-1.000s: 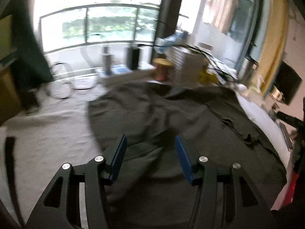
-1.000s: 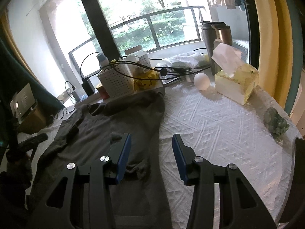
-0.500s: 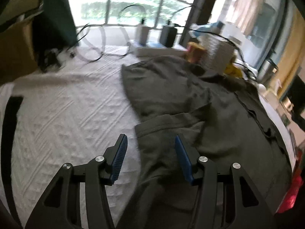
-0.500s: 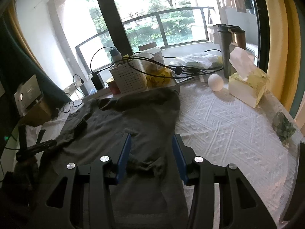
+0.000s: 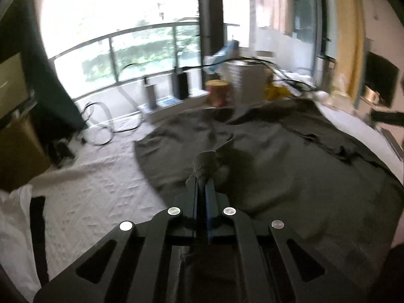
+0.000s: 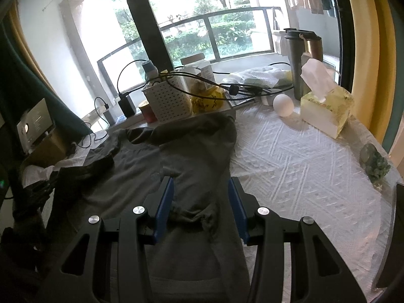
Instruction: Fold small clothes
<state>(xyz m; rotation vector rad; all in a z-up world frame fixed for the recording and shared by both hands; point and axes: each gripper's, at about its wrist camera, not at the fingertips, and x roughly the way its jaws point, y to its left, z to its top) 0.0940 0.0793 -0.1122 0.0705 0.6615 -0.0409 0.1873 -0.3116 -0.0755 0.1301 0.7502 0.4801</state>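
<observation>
A dark grey garment (image 5: pixel 277 166) lies spread over the white quilted table cover (image 5: pixel 96 197). My left gripper (image 5: pixel 202 176) is shut on a pinched-up fold of this garment near its left edge, and a tuft of cloth sticks out past the fingertips. In the right wrist view the same garment (image 6: pixel 192 151) stretches from the basket toward me. My right gripper (image 6: pixel 200 180) stands open low over its right part. A bunched wrinkle of cloth lies between the blue pads (image 6: pixel 165 202), which do not press on it.
At the back stand a white basket (image 6: pixel 168 101), a red tin (image 5: pixel 217 93), flasks (image 6: pixel 303 55) and tangled cables (image 6: pixel 227 85). A tissue box (image 6: pixel 327 108), a white ball (image 6: pixel 283 104) and a green ornament (image 6: pixel 376 164) sit on the right. A black strap (image 5: pixel 38 227) lies at the left.
The left gripper went from open beside the garment's edge to shut on a fold of it, and it rolled and shifted over the cloth. The right gripper stayed open and nearly still.
</observation>
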